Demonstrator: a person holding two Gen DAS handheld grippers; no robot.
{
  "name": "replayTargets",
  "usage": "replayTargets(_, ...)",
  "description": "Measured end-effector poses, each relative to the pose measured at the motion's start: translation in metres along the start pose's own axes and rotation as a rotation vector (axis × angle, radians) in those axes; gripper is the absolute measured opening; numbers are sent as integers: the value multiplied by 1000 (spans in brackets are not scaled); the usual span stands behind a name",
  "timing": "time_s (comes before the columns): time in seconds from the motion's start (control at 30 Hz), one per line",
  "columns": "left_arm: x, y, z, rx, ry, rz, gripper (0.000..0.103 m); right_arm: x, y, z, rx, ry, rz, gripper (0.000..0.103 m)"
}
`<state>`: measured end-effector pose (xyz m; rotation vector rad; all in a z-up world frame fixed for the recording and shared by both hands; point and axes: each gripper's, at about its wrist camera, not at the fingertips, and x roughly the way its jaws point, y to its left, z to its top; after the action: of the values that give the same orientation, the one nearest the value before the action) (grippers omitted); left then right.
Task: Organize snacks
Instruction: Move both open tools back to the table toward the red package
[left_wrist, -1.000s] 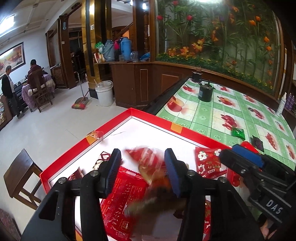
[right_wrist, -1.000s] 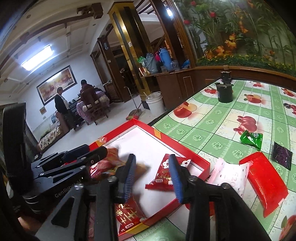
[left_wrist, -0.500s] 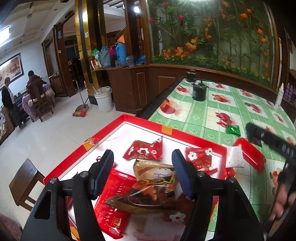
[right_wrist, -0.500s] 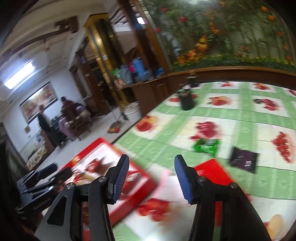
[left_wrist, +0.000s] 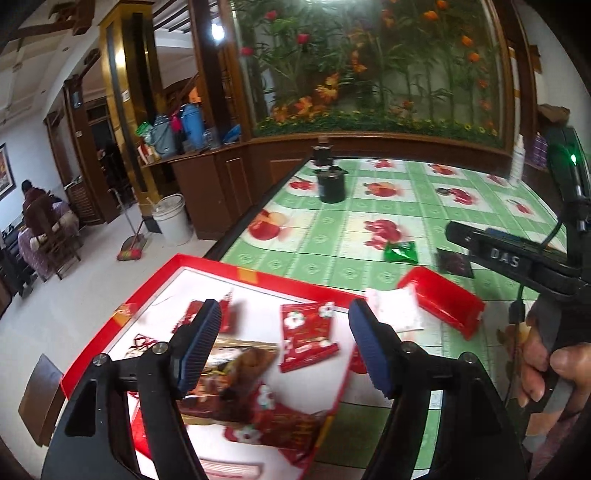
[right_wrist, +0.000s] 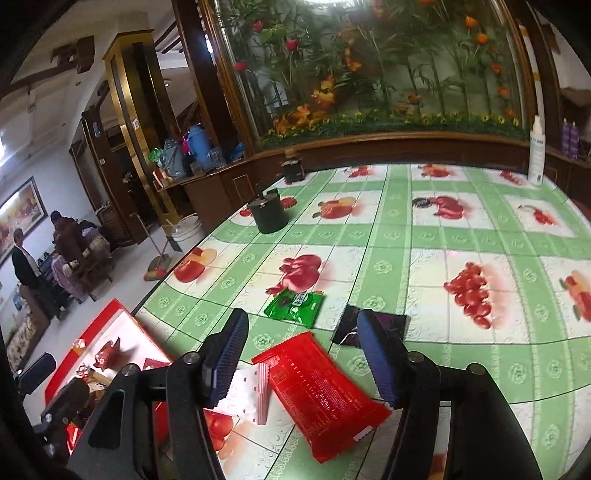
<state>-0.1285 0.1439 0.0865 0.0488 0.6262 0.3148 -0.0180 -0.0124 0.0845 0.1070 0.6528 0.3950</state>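
A red-rimmed white tray (left_wrist: 207, 263) sits at the table's near left corner and holds several red and brown snack packets (left_wrist: 306, 334). My left gripper (left_wrist: 284, 341) is open and empty above the tray. My right gripper (right_wrist: 301, 356) is open and empty above a large red packet (right_wrist: 317, 387) on the tablecloth. A white packet (right_wrist: 247, 391), a green packet (right_wrist: 295, 302) and a dark purple packet (right_wrist: 369, 325) lie next to it. The red packet (left_wrist: 441, 299), green packet (left_wrist: 400, 252) and dark packet (left_wrist: 454, 262) also show in the left wrist view.
A green fruit-print cloth covers the table (right_wrist: 424, 236). A black pot (right_wrist: 269, 216) and a small dark box (right_wrist: 292, 170) stand at the far left, a white spray bottle (right_wrist: 536, 151) at the far right. A wooden stool (left_wrist: 38, 398) stands left of the tray.
The left gripper let go of the brown packet, which now lies in the tray, and opened wider. The right gripper swung from the tray out to the packets on the tablecloth.
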Motion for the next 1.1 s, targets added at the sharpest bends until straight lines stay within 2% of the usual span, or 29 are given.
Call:
replayTargets(0.23,6,-12,-1,27,20,-4,71,-14,6,0,-33,-44,-51,64)
replayTargets(0.8,14,-12,-4,25,62,-14,71,-17,5,1,-40,-42,-47,65)
replayTargets(0.87,14,-9,-3,24,66,-13,71,-14,1,2,-48,-20,-35,69)
replayTargets(0.97,14,-4,1,42,61,0,71,-10,-17,5,-54,15,-36,69)
replayTargets(1.1,18,-2,7,56,60,5,71,1,-67,8,35,95,-15,69)
